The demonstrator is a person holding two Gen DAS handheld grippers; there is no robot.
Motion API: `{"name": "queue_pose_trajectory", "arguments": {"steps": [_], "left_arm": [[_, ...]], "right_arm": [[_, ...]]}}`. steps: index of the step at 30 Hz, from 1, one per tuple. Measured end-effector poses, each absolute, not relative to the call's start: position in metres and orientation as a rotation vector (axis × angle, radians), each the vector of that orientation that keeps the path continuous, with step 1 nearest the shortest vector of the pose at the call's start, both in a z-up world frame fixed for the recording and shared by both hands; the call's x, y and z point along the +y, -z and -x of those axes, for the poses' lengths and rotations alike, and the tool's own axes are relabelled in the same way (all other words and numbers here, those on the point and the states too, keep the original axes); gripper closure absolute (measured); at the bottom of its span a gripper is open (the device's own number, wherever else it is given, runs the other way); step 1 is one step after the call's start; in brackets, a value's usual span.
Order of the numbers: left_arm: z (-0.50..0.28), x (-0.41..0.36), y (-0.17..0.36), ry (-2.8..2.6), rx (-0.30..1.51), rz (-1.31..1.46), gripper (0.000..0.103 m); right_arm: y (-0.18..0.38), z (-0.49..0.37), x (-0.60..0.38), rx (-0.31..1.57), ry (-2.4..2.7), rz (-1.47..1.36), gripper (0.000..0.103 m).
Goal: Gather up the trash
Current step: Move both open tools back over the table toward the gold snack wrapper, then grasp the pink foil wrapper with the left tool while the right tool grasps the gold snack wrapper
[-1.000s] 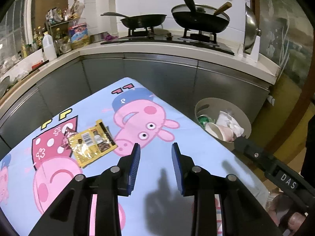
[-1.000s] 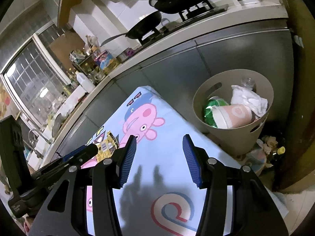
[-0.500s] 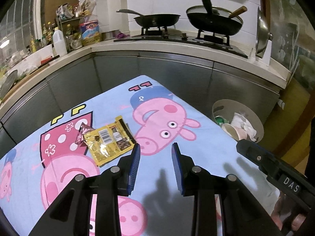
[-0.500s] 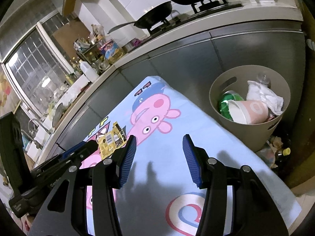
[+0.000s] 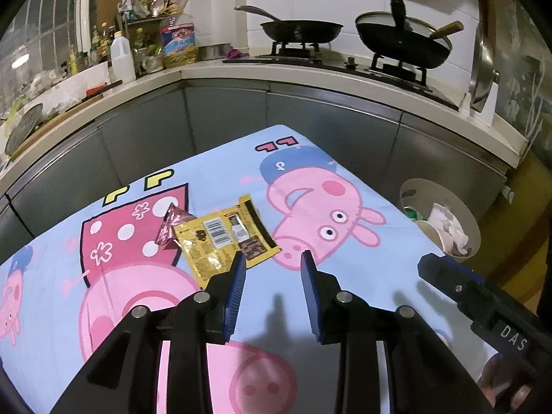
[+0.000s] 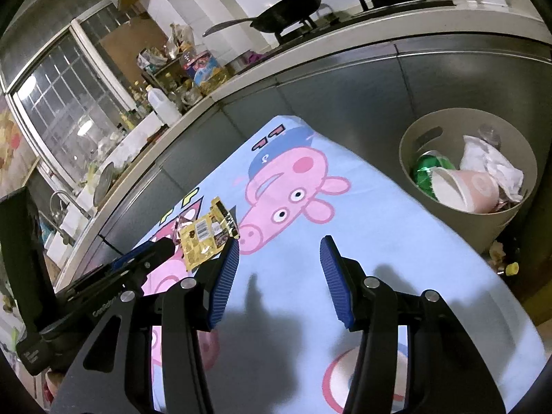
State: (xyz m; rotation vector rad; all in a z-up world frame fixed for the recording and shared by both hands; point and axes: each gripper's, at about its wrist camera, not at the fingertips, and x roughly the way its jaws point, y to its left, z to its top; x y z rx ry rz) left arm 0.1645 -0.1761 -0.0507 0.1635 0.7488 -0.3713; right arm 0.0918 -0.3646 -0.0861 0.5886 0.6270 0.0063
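Note:
A flat yellow snack wrapper lies on the cartoon-print tablecloth. A small pink wrapper lies against its left edge. My left gripper hovers just right of the yellow wrapper, open, nothing between its blue pads. My right gripper stands open and empty above the cloth, right of the wrappers; its body shows at the right of the left wrist view. A beige trash bin beside the table's right edge holds a cup, a green can and crumpled paper.
Grey cabinets and a counter wrap around the far side, with two black pans on a stove and bottles and packets in the corner. Small litter lies on the floor by the bin.
Both grippers have drifted left over the cloth; the wrappers now sit nearer the left gripper's pads and the bin has slid rightward in view. Jaw openings are unchanged.

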Motion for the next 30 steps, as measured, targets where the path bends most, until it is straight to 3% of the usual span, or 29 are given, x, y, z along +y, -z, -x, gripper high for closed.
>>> {"name": "queue_pose_trajectory", "arguments": {"steps": [8, 20, 26, 28, 30], "left_arm": [[-0.174, -0.152, 0.058, 0.35, 0.767, -0.128, 0.071], [-0.214, -0.034, 0.069, 0.338, 0.814, 0.084, 0.071], [-0.243, -0.043, 0.078, 0.397, 0.852, 0.109, 0.068], [-0.257, -0.05, 0.083, 0.405, 0.856, 0.082, 0.057], [-0.276, -0.052, 0.088, 0.428, 0.878, 0.099, 0.057]], "right_arm": [[0.087, -0.111, -0.344, 0.656, -0.045, -0.56, 0.054], [0.094, -0.184, -0.306, 0.721, -0.169, -0.461, 0.054], [0.11, -0.242, -0.296, 0.754, -0.235, -0.406, 0.054], [0.116, -0.256, -0.292, 0.765, -0.267, -0.376, 0.046], [0.122, -0.271, -0.289, 0.783, -0.296, -0.353, 0.041]]}}
